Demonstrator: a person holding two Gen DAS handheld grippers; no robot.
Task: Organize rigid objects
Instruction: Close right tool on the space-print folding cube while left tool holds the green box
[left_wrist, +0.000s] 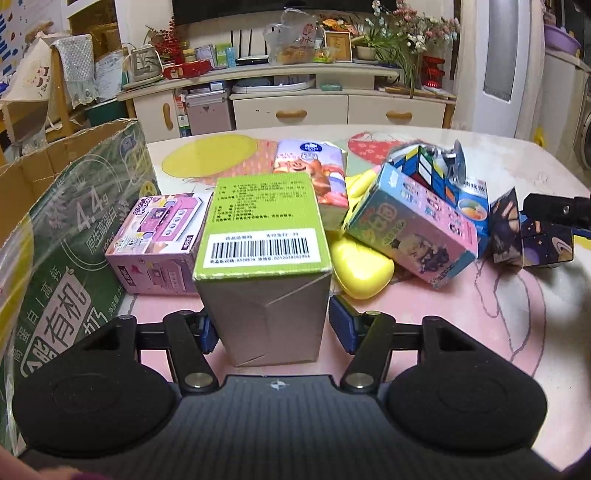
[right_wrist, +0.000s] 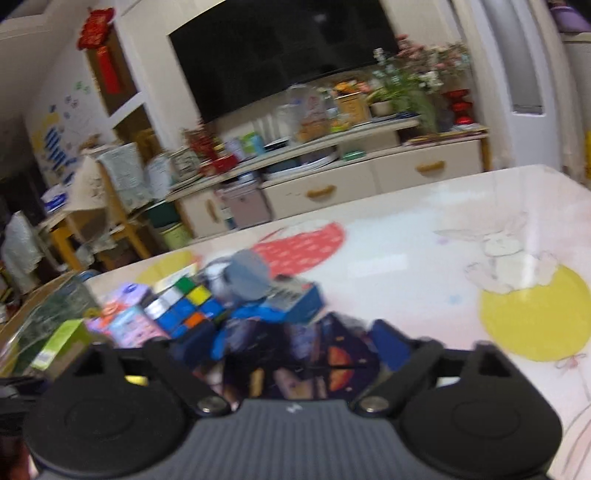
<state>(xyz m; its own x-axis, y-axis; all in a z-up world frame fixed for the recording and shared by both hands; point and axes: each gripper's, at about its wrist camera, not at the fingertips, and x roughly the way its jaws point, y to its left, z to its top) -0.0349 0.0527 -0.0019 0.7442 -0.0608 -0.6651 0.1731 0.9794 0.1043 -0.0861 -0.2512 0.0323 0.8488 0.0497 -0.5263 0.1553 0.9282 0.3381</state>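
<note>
Left gripper (left_wrist: 272, 325) straddles the green box (left_wrist: 258, 258) on the table (left_wrist: 498, 314), jaws spread, not clamped (light stiff carton, probably; squeeze its flat sides low), while the right gripper (right_wrist: 295, 347) brackets the space-print cube (right_wrist: 306, 365), grip unclear from blur.

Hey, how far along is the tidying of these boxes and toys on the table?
Early, it seems. Nothing shows as done: the carton's inside is hidden. In hand: the left gripper straddles the green box, jaws not visibly clamped; the right gripper is around the space-print cube, grip blurred. Left on the table: pink box, yellow case, Rubik's cube, cartoon box.
</note>
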